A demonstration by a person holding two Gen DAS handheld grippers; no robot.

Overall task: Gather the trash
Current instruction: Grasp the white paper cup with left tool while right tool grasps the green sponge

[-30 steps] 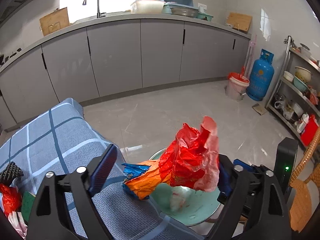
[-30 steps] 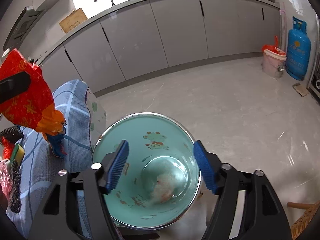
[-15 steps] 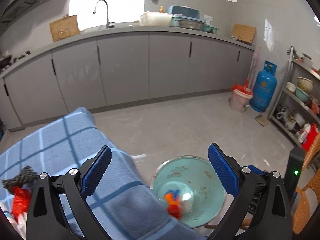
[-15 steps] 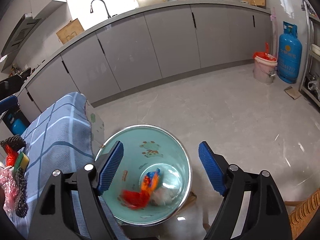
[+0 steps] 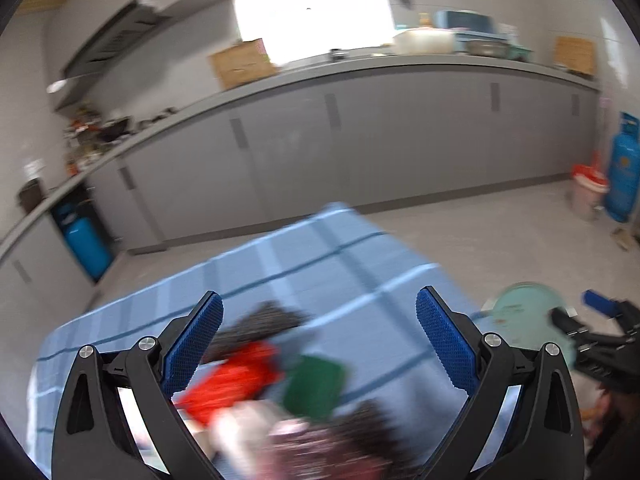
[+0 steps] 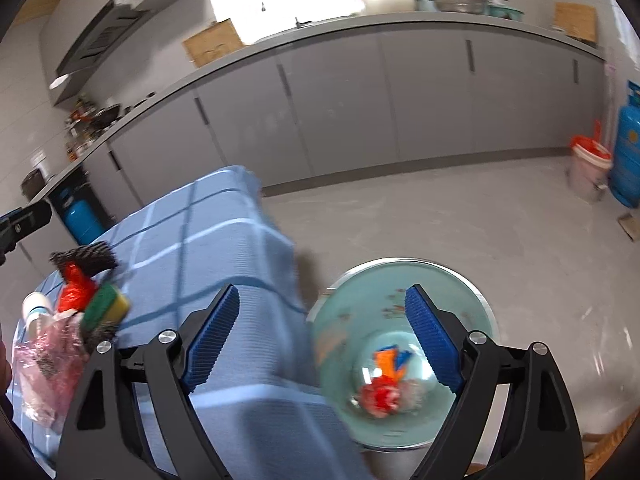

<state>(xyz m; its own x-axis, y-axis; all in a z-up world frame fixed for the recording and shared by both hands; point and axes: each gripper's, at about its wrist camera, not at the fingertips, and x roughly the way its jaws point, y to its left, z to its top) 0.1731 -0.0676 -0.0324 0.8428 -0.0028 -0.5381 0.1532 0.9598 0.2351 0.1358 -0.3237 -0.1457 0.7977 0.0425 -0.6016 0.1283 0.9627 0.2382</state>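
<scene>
My left gripper (image 5: pixel 320 300) is open and empty over a blurred pile of trash on the blue checked tablecloth (image 5: pixel 340 252). The pile holds a red bag (image 5: pixel 236 380), a green sponge (image 5: pixel 316 384), a black scourer (image 5: pixel 260 320) and, in the right wrist view, a pink plastic bag (image 6: pixel 44 364). My right gripper (image 6: pixel 323 292) hangs above the teal bin (image 6: pixel 472 300), its jaws opening with nothing between them. A red, orange and blue wrapper (image 6: pixel 384 392) lies at the bin's bottom. The bin (image 5: pixel 524 304) stands beside the table's right edge.
Grey kitchen cabinets (image 6: pixel 400 112) line the far wall. A blue gas cylinder (image 6: pixel 630 152) and a pink bucket (image 6: pixel 588 172) stand at the right. Another blue cylinder (image 5: pixel 84 240) is at the left under the counter. Grey tiled floor (image 6: pixel 440 216) lies between.
The red and orange wrapper left my left gripper and dropped into the bin. The left gripper swung left over the pile on the table. The right gripper rose and its jaws widened.
</scene>
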